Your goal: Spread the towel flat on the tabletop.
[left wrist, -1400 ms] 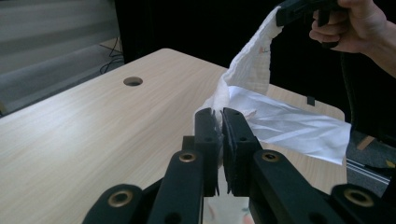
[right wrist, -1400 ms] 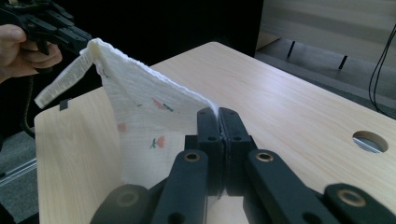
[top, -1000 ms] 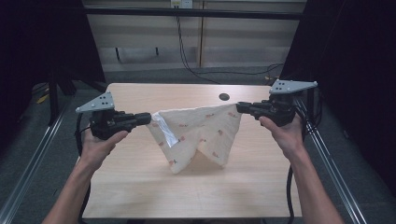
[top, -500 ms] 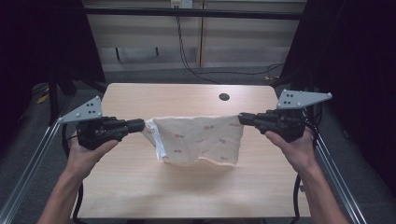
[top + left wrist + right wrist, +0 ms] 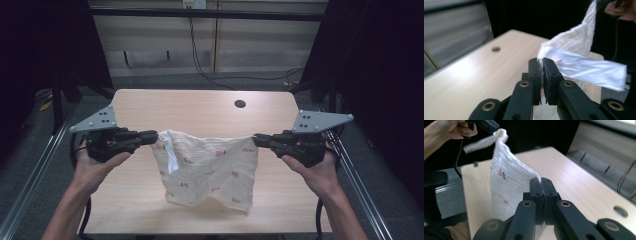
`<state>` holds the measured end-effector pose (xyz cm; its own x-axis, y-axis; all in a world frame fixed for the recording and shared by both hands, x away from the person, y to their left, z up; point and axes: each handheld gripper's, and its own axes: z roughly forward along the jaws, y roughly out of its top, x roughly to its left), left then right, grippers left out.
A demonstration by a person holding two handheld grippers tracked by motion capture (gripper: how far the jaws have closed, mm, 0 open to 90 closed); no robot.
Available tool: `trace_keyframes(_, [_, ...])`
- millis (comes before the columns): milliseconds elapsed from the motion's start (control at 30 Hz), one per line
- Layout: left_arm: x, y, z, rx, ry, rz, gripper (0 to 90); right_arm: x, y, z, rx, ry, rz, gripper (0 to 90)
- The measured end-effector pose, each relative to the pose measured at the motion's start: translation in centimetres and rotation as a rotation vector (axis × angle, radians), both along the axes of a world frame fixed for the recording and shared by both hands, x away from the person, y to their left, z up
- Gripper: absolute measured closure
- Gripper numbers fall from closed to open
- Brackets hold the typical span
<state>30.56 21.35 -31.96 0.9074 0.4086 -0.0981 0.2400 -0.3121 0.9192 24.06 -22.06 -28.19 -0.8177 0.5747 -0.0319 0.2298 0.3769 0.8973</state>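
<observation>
Wooden desk (image 5: 150,105) under a cloth (image 5: 207,170) stretched between left tongs (image 5: 154,137) and right tongs (image 5: 258,140), both clamped on its corners; the left gripper view shows its white label.

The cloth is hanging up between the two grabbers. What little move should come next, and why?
Probably lower both together to lay it flat. The left gripper and right gripper each pinch a top corner of the cloth, stretched taut, its bottom edge hanging near the table.

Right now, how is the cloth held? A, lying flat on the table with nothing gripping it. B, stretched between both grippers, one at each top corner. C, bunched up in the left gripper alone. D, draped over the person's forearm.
B: the left gripper and right gripper each clamp a top corner of the cloth, which hangs between them over the table.
</observation>
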Motion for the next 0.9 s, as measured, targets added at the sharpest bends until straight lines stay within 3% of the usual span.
trace_keyframes(167, [2.0, -0.8, -2.6, 0.015, 0.055, 0.031, 85.8, 2.1, -0.7, -2.6, -0.033, 0.062, -0.049, 88.9])
trace_keyframes(267, [2.6, -1.3, -3.5, 0.01, 0.083, 0.035, 85.7, 2.7, -0.7, -3.3, -0.039, 0.081, -0.054, 88.9])
trace_keyframes(300, [2.9, -1.6, -3.8, 0.027, 0.081, 0.046, 85.7, 2.9, -0.7, -3.5, -0.037, 0.084, -0.057, 88.9])
trace_keyframes(567, [4.4, -2.0, -4.8, 0.01, 0.107, 0.054, 85.6, 5.8, -0.5, -5.4, -0.024, 0.136, -0.079, 88.9])
trace_keyframes(733, [4.2, -0.9, -5.1, 0.009, 0.114, 0.055, 85.5, 7.1, -0.5, -6.8, -0.021, 0.183, -0.086, 88.9])
trace_keyframes(900, [4.8, -0.7, -6.2, 0.047, 0.143, 0.062, 85.4, 7.9, -0.4, -7.5, -0.027, 0.192, -0.097, 88.8])
